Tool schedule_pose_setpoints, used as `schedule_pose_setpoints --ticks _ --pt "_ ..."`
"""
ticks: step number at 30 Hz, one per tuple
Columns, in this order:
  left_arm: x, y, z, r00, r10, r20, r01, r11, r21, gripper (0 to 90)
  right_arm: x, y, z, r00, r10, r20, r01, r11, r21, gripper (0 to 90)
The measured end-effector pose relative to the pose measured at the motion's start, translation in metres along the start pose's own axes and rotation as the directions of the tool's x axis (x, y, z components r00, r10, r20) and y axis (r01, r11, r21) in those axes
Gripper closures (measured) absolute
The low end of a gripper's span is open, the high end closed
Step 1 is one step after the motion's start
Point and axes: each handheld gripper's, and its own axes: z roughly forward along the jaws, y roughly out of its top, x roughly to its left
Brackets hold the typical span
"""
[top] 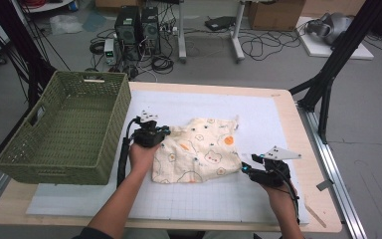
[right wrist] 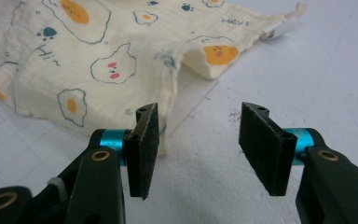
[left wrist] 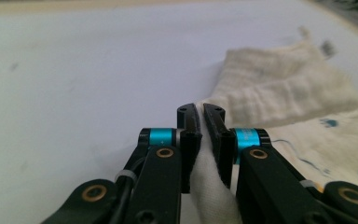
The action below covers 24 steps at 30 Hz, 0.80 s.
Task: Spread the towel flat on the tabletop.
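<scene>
Cream printed cloth (top: 199, 149), crumpled mid-mat beside green basket (top: 64, 129). Left gripper (left wrist: 201, 122): clamped on 1 cloth edge. Right gripper (right wrist: 198, 140): wide, empty, just off cloth's near corner. Risk: thin pinch slipping free if pulled; 1-sided lift bunching fabric.

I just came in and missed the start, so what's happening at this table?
A person is handling a cream printed cloth on the white mat with two hand-held grippers. The left gripper is shut on a fold at the cloth's edge. The right gripper sits open beside the cloth's near corner, holding nothing. A green woven basket stands at the left.
</scene>
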Motion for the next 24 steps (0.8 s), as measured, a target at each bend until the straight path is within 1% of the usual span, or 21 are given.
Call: schedule_pose_setpoints --ticks 1,2,3,4,6,7,8,9,10,11,13,14,16,17,18,20,21,22,23,24 --pt "0.003 -0.001 0.001 0.9994 -0.006 -0.034 0.006 0.9999 0.011 76.8 0.0 0.0 0.0 1.0 0.003 0.001 -0.003 1.0 -0.001 47.6" --pt "0.006 -0.001 -0.001 0.9981 -0.004 -0.061 0.005 0.9999 0.015 69.1 0.001 0.0 0.001 1.0 0.001 0.002 -0.001 1.0 -0.005 47.7" --pt "0.008 -0.001 -0.003 0.9976 0.0 -0.07 0.0 1.0 -0.001 64.8 0.002 0.001 0.001 1.0 0.002 0.004 -0.002 1.0 -0.004 48.0" --pt "0.008 -0.001 -0.005 0.9975 0.011 -0.069 -0.012 0.9997 -0.022 61.9 0.002 0.001 0.002 1.0 -0.003 0.003 0.003 1.0 -0.005 48.5" --pt "0.006 0.0 -0.01 0.9955 0.043 -0.084 -0.049 0.9967 -0.066 56.2 0.004 0.001 0.002 1.0 -0.007 -0.007 0.007 1.0 -0.014 50.2" --pt "0.006 -0.001 -0.012 0.9954 0.052 -0.08 -0.058 0.9957 -0.073 54.3 0.005 0.002 0.002 0.9998 -0.013 -0.017 0.012 0.999 -0.032 51.6" --pt "0.005 -0.001 -0.013 0.995 0.065 -0.075 -0.07 0.9951 -0.07 53.3 0.007 0.003 0.001 0.9994 -0.023 -0.027 0.022 0.999 -0.048 54.4" --pt "0.004 -0.002 -0.013 0.9957 0.065 -0.066 -0.069 0.995 -0.072 51.9 0.009 0.004 0.001 0.9985 -0.038 -0.04 0.036 0.998 -0.061 57.5" --pt "0.004 -0.004 -0.014 0.9961 0.073 -0.049 -0.077 0.9948 -0.067 51.6 0.011 0.005 0.003 0.9973 -0.039 -0.062 0.036 0.998 -0.06 59.7" --pt "0.003 -0.006 -0.015 0.9961 0.079 -0.041 -0.081 0.9949 -0.059 51.6 0.013 0.005 0.006 0.9958 -0.047 -0.078 0.044 0.998 -0.041 61.6" --pt "0.002 -0.011 -0.016 0.9955 0.094 -0.009 -0.094 0.9942 -0.051 51.6 0.018 0.004 0.014 0.993 -0.087 -0.08 0.087 0.996 -0.001 64.1" --pt "0.001 -0.014 -0.016 0.9946 0.104 0.001 -0.104 0.9935 -0.046 51.8 0.021 0.004 0.016 0.9917 -0.096 -0.086 0.097 0.995 0.009 64.9" --pt "0.0 -0.019 -0.018 0.9922 0.123 0.025 -0.122 0.9921 -0.03 51.9 0.024 0.005 0.02 0.9886 -0.118 -0.094 0.119 0.993 0.011 66.0" --pt "0.0 -0.022 -0.017 0.9917 0.121 0.043 -0.12 0.9924 -0.025 51.9 0.026 0.005 0.022 0.9875 -0.121 -0.101 0.123 0.992 0.014 65.8" --pt "0.0 -0.024 -0.017 0.9892 0.133 0.062 -0.132 0.9912 -0.011 51.6 0.028 0.006 0.025 0.9863 -0.128 -0.103 0.131 0.991 0.02 64.9" --pt "0.0 -0.027 -0.015 0.9881 0.131 0.081 -0.133 0.9908 0.023 49.2 0.031 0.005 0.033 0.9846 -0.148 -0.094 0.153 0.987 0.048 61.2" --pt "0.0 -0.028 -0.014 0.9872 0.139 0.079 -0.143 0.9887 0.046 47.4 0.033 0.004 0.037 0.9848 -0.154 -0.081 0.16 0.985 0.071 61.1" --pt "-0.001 -0.029 -0.012 0.9873 0.141 0.073 -0.146 0.9872 0.065 44.4 0.035 0.004 0.043 0.9843 -0.164 -0.067 0.17 0.979 0.112 61.7" --pt "-0.002 -0.03 -0.011 0.9868 0.148 0.065 -0.153 0.9849 0.08 43.1 0.036 0.004 0.045 0.9852 -0.162 -0.056 0.168 0.979 0.116 64.3" --pt "-0.003 -0.031 -0.01 0.9848 0.163 0.059 -0.169 0.981 0.096 43.1 0.036 0.005 0.046 0.988 -0.146 -0.051 0.151 0.98 0.126 68.4"
